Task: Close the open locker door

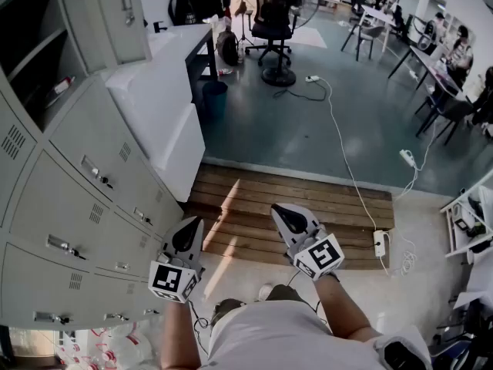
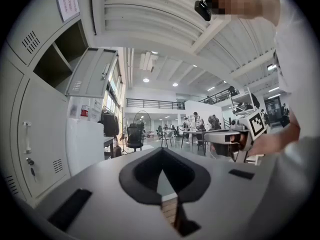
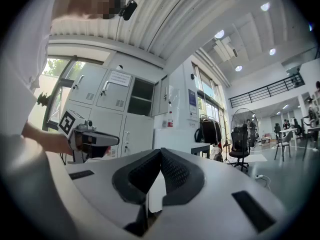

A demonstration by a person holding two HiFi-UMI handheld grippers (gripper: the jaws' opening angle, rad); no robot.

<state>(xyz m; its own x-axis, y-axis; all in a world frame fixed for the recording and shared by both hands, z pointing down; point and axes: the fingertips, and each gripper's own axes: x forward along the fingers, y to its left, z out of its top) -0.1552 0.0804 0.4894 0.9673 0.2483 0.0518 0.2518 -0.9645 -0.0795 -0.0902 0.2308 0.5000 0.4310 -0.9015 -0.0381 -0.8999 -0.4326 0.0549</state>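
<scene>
The grey lockers [image 1: 85,206] run along the left of the head view. One upper compartment [image 1: 35,60] stands open, its door [image 1: 115,14] swung out toward the room. In the left gripper view the same door [image 2: 92,71] hangs out high on the left. The right gripper view shows the door [image 3: 162,98] edge-on beside the dark opening [image 3: 141,98]. My left gripper [image 1: 187,233] and right gripper [image 1: 289,218] are held level in front of the person, well below and short of the door. Both are shut with nothing between the jaws.
A white cabinet [image 1: 166,106] stands beside the lockers, with a blue bin [image 1: 214,99] next to it. A wooden platform [image 1: 308,206] lies underfoot, with a power strip [image 1: 380,243] and its cable at the right edge. A black office chair [image 1: 273,29] and desks stand farther off.
</scene>
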